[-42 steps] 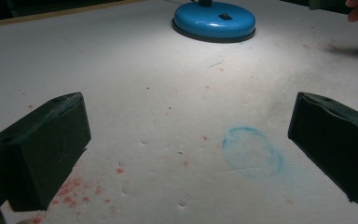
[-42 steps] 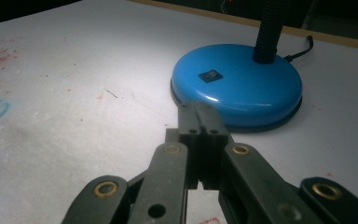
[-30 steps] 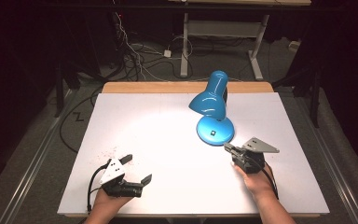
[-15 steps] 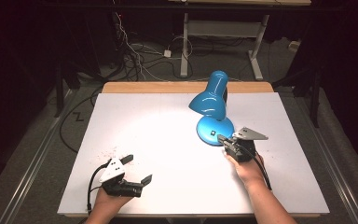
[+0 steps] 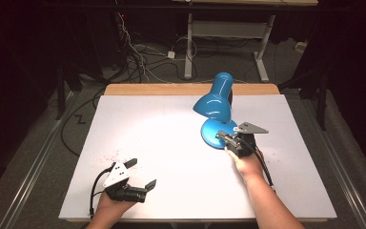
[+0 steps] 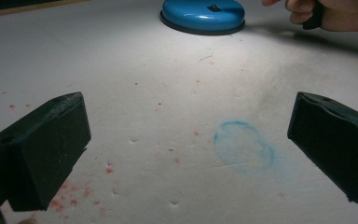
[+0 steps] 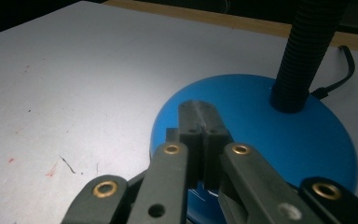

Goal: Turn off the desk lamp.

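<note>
Jaws of your right gripper (image 7: pixel 200 123) are pressed together over the blue desk lamp's base (image 7: pixel 307 140); left gripper (image 5: pixel 140 174) rests spread. You appear to be at the switch; next, press down squarely.

Your left gripper (image 5: pixel 140 174) has open white table (image 5: pixel 147 129) all around it. Ahead of your right gripper (image 5: pixel 225 137), the blue lamp (image 5: pixel 217 102) blocks the way, its base (image 7: pixel 261 135) beneath the jaws.
</note>
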`<move>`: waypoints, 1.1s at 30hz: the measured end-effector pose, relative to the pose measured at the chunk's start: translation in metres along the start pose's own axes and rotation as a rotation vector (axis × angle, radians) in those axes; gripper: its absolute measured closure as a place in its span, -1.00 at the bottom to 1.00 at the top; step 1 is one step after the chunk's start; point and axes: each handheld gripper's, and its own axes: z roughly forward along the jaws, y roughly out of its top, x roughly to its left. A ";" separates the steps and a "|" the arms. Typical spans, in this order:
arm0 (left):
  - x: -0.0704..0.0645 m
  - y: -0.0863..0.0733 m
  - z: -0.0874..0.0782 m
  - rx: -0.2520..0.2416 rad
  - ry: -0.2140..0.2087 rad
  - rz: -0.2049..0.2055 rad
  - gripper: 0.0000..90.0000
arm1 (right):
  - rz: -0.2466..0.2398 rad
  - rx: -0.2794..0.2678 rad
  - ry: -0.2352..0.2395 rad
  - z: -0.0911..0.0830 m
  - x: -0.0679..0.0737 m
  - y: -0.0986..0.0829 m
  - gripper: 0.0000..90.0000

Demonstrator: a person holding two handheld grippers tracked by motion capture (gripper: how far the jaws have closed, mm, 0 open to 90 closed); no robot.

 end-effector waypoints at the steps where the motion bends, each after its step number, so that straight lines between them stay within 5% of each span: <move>1: 0.000 0.000 0.000 0.000 0.000 -0.001 -1.00 | -0.001 0.004 -0.003 0.002 -0.001 0.000 1.00; 15: 0.000 0.000 0.000 -0.003 0.003 0.000 -1.00 | 0.038 0.038 -0.024 0.014 -0.011 -0.004 1.00; 33: 0.000 0.000 -0.001 -0.006 0.005 0.001 -1.00 | 0.019 0.043 -0.014 0.021 -0.005 -0.004 1.00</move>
